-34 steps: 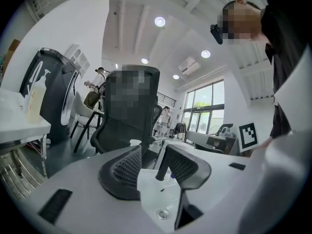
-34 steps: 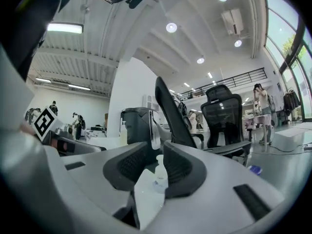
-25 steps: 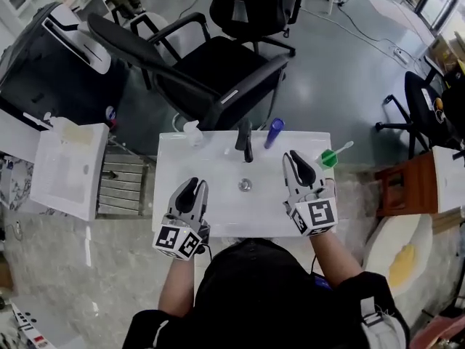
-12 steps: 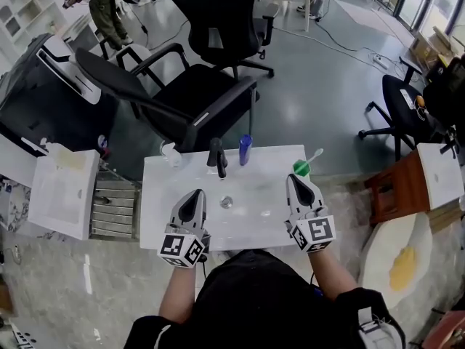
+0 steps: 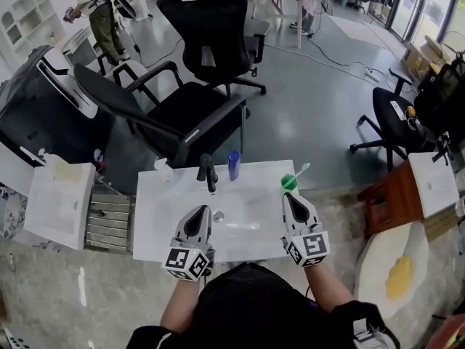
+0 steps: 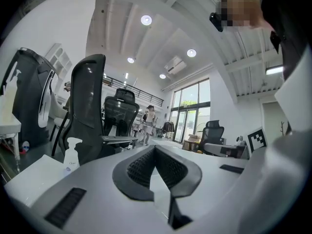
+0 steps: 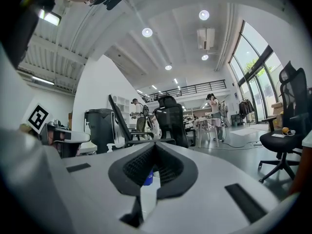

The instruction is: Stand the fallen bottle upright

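Behind the counter, a black mesh office chair [image 5: 190,102], reclined, its armrest close to the back edge. In front of it, a white rectangular ceramic washbasin [image 5: 154,227] with a shallow bowl.

Over the near half of the bowl, the two grey grippers, well apart and pointing level toward the chair. Left gripper [image 5: 201,211]: jaws pressed fully together, nothing held. Right gripper [image 5: 291,197]: likewise closed tight and empty – only a sliver of blue seen past its jaws in the right gripper view.

At the middle of the back rim, a black metal faucet [image 5: 208,171]. Just right of it, the blue plastic cylindrical bottle [image 5: 233,164], standing upright on the rim, clear of both grippers. Near the back left corner, a small white pump bottle [image 5: 163,169]. Toward the back right, a green plastic cup [image 5: 289,184] with a toothbrush leaning out – near the right gripper's tips, contact not clear.
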A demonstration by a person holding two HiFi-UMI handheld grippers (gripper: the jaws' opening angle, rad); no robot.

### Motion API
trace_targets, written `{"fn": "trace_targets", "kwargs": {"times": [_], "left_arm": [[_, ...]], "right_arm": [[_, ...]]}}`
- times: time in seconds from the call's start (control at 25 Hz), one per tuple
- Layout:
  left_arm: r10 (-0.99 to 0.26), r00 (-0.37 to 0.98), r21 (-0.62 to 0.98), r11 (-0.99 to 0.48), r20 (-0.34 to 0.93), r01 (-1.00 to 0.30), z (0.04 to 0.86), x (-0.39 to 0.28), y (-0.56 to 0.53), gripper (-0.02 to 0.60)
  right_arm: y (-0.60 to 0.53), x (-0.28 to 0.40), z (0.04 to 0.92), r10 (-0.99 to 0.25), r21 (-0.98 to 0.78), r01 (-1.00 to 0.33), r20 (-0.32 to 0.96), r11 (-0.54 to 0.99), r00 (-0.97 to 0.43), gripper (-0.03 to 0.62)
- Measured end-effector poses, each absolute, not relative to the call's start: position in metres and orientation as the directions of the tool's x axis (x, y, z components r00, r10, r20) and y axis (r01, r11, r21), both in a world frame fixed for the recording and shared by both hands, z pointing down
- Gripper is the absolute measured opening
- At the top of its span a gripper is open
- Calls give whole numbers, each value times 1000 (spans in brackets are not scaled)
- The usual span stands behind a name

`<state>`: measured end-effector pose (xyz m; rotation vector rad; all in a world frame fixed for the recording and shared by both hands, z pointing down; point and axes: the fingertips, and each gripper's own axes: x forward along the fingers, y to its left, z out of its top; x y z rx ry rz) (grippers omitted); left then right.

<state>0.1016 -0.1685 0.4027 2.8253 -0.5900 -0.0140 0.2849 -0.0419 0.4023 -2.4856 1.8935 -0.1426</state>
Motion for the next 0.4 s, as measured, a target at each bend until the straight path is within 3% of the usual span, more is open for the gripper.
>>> {"fn": "trace_targets", "kwargs": {"times": [0.4], "left_arm": [[-345, 937, 266, -900, 53, -346, 398, 105, -177, 17]], "right_arm": [[-50, 282, 404, -959, -76, -958, 85, -275, 269, 29]]}}
